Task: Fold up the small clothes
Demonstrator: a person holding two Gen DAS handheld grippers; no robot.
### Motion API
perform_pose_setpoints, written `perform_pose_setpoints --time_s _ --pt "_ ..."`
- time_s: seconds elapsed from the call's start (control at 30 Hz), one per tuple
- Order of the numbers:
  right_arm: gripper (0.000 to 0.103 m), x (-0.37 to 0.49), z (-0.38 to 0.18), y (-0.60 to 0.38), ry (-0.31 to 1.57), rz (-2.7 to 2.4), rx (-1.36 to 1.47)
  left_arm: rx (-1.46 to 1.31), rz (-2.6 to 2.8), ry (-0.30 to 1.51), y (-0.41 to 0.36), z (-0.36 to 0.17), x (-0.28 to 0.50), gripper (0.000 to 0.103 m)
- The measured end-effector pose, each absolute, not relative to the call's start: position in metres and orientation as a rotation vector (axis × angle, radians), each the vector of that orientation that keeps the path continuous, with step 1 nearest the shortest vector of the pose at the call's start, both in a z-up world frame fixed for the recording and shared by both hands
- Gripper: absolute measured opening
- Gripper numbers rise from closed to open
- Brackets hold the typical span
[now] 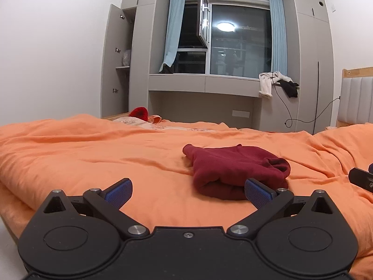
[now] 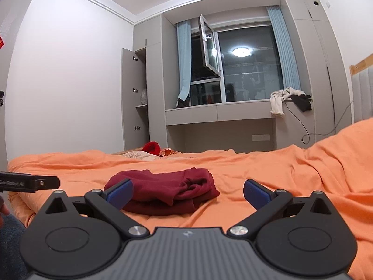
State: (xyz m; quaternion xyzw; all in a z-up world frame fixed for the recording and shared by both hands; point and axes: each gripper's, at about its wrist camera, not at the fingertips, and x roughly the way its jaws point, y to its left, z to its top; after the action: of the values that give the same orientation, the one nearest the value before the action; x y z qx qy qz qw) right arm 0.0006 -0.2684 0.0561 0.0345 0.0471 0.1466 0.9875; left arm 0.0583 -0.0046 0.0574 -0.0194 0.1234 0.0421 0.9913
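A dark red garment lies folded into a compact bundle on the orange duvet of the bed, roughly in the middle of the mattress. Its layers are stacked, with a bunched edge on the side nearer the headboard.

The left claw sits low over the duvet with its two blue-padded fingers spread wide and holding nothing; the right-hand pad overlaps the near edge of the bundle in the left wrist view, though whether it actually touches the cloth is hard to tell from this angle. The right claw is likewise spread and empty, and its left pad stands in front of the bundle's near corner. In the right wrist view the garment lies left of centre between the fingers, and part of the left tool's black body pokes in from the left edge.

At the far end of the bed lies a bright red item. Beyond it, white and black clothes hang over the window ledge, beside blue curtains and a grey wardrobe with an open door.
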Motion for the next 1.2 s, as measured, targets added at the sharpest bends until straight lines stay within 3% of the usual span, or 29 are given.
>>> perform_pose_setpoints --time_s 1.2 --pt "0.103 -0.017 0.037 -0.251 0.145 0.280 0.012 -0.029 0.055 0.284 -0.001 0.026 0.040 0.102"
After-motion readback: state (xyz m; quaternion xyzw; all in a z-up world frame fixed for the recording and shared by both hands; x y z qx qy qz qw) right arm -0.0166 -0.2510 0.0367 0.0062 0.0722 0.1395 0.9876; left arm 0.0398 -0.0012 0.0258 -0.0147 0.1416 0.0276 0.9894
